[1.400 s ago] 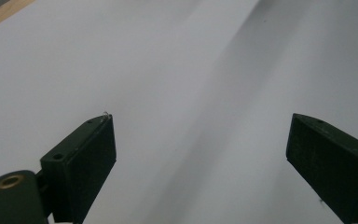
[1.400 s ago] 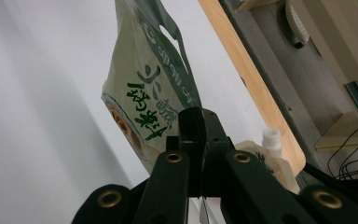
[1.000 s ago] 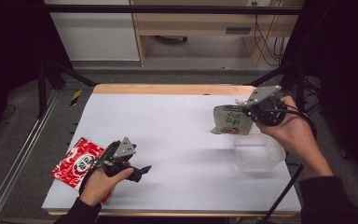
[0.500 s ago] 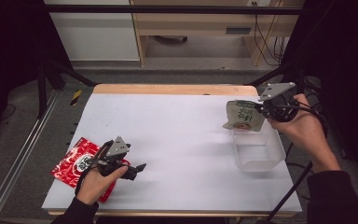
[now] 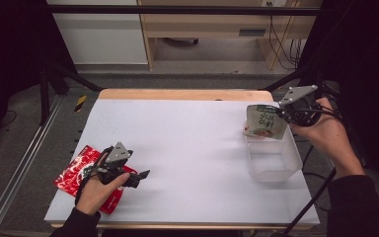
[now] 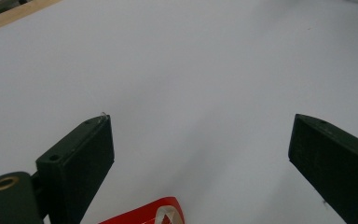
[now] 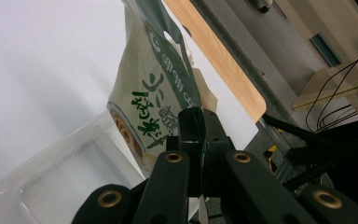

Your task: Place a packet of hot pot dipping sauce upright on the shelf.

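One green pouch; one red packet; one clear tub.

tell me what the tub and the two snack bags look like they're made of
Tub: likely clear plastic; the white table shows through it.
Beige snack pouch: seemingly printed plastic film, soft creases, slight sheen.
Red snack bag: probably glossy plastic or foil film, with bright highlights.

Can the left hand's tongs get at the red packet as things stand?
Probably yes: the left tongs stand open and empty, and the red packet lies flat right beside and partly under that hand, with nothing on top except the hand itself.
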Motion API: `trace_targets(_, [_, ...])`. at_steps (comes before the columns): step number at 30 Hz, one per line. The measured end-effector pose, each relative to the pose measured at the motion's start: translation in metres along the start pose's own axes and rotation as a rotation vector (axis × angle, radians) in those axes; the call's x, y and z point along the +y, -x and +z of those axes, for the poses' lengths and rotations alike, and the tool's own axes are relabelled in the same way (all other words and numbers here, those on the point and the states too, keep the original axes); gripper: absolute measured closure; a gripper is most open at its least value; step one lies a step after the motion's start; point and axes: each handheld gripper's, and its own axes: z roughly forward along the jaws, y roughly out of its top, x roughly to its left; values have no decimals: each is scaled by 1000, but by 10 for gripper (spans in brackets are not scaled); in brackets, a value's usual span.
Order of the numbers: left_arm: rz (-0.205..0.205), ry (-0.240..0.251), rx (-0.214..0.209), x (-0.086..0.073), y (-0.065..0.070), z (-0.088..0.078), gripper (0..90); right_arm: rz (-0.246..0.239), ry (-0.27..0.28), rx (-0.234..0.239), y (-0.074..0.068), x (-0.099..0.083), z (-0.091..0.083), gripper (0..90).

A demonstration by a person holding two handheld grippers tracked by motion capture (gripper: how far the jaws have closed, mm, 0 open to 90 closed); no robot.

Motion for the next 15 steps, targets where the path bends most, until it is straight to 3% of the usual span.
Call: trace_targets(15, [-4, 0, -4, -1, -1, 0, 67, 23, -3, 7, 10, -9, 6, 900])
